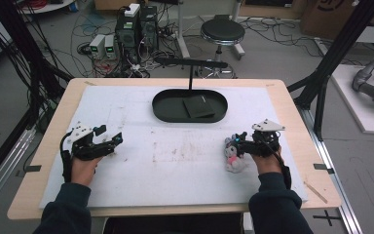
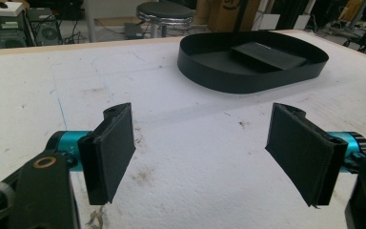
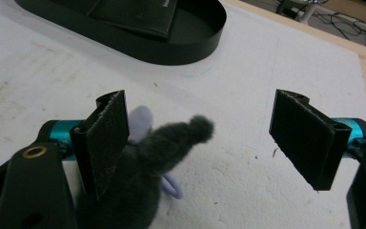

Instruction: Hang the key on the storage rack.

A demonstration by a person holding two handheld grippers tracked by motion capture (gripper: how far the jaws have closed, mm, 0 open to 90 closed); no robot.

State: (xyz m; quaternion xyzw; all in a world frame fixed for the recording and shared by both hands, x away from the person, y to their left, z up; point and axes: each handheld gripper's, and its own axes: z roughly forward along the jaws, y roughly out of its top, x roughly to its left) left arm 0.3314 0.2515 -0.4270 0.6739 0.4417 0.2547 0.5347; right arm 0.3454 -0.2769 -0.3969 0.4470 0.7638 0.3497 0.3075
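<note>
1. The left hand-held gripper (image 1: pixel 108 140) rests low over the left part of the worktop (image 1: pixel 175 161) with its jaws spread wide and nothing between them. It sits well apart from the toy and the tray, so the risk here is small; if it swings across carelessly, its trailing cable could drag over the foam.

2. The black oval tray (image 1: pixel 190 106) stands at the far middle of the worktop, with a flat black wallet-like item (image 1: pixel 198 106) lying inside it. If the toy is meant to go there, the tray's upright wall is what it could catch on, and a bump could slide the light tray.

3. The right hand-held gripper (image 1: pixel 236 142) is also open, jaws wide. The plush toy (image 1: pixel 233 157), grey with white and pink, lies on the worktop at the right, just below and in front of this gripper. In the right gripper view a fuzzy grey ear (image 3: pixel 171 138) pokes up beside the left pad (image 3: pixel 106 138), while the right pad (image 3: pixel 305 136) stands well clear.

4. The likely failure, as I judge it: closing from here would pinch only the ear or loose fur rather than the body, and the soft toy could dangle, twist or slip out when lifted.

5. The surface is white foam sheeting, scuffed and stained brown near the middle, laid on a pale wooden board. Behind it lie a grey floor with tangled cables, computer towers (image 1: pixel 136 29) and a round stool (image 1: pixel 222 32).
</note>
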